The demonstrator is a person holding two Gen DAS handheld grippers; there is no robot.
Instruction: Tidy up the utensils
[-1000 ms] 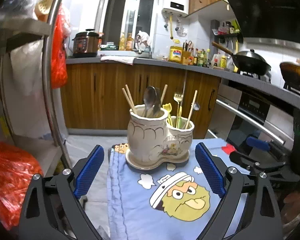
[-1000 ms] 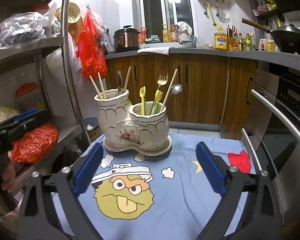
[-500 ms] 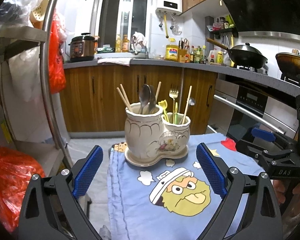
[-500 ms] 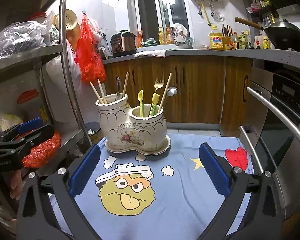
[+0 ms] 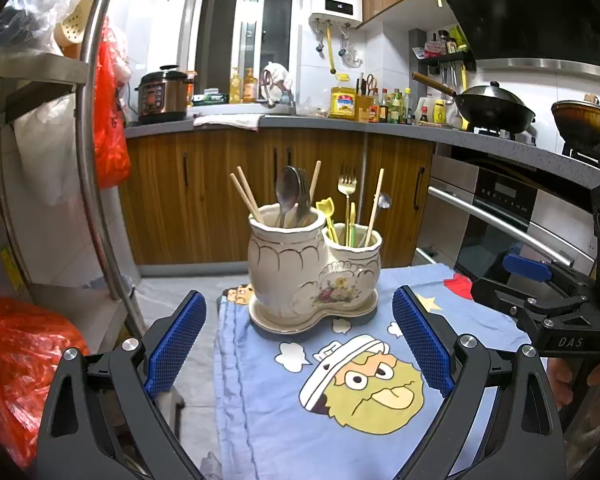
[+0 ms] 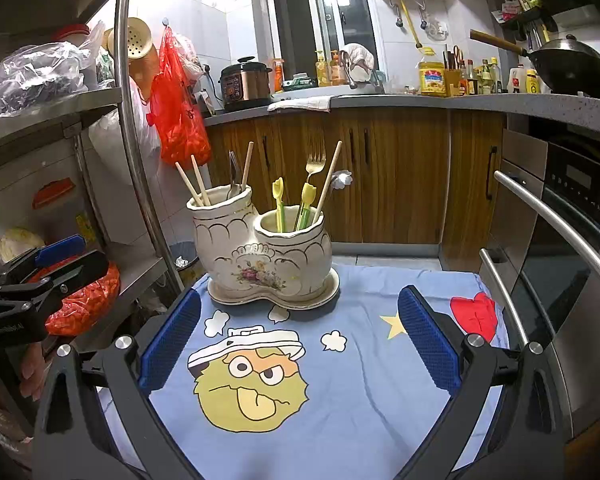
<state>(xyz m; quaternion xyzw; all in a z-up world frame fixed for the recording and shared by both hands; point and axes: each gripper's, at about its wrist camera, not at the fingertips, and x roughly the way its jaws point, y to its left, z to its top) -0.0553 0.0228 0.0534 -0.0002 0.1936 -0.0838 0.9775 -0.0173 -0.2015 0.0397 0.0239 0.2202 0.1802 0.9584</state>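
— Status check: where does the holder sit from each claw?

— Dead ahead at twelve o'clock for both; ceramic utensil holder (image 5: pixel 314 270) standing on the far part of the blue cartoon cloth (image 5: pixel 340 400), beyond the fingertips in each view and touching neither; tall pot at its nine o'clock side, short pot at three.

— And the claws?

— Left gripper (image 5: pixel 298 344) spread wide, nothing between the blue pads; right gripper (image 6: pixel 298 340) likewise wide apart and holding nothing; both hovering over the near half of the cloth.

— Contents of the pots?

— Wooden chopsticks (image 6: pixel 196 184) and a metal spoon (image 5: pixel 288 196) in the tall pot; gold fork (image 6: pixel 314 162), one more long wooden stick and yellow-topped green picks (image 6: pixel 278 204) in the short one; all standing upright or leaning slightly, long axes running toward twelve o'clock in the frame.

— Which claw nearer?

— Hard to call; roughly equal reach by the look of it. Tall pot a shade closer to the left claw's line, short pot closer to the right's.

— So what does a next move turn on?

— Probably nothing left loose on the cloth, so likely near the end of the sorting. Should a piece need pulling, handles upright means closing across the shaft from the side, then lifting straight up along it; crowded stems a risk of dragging a neighbour out.
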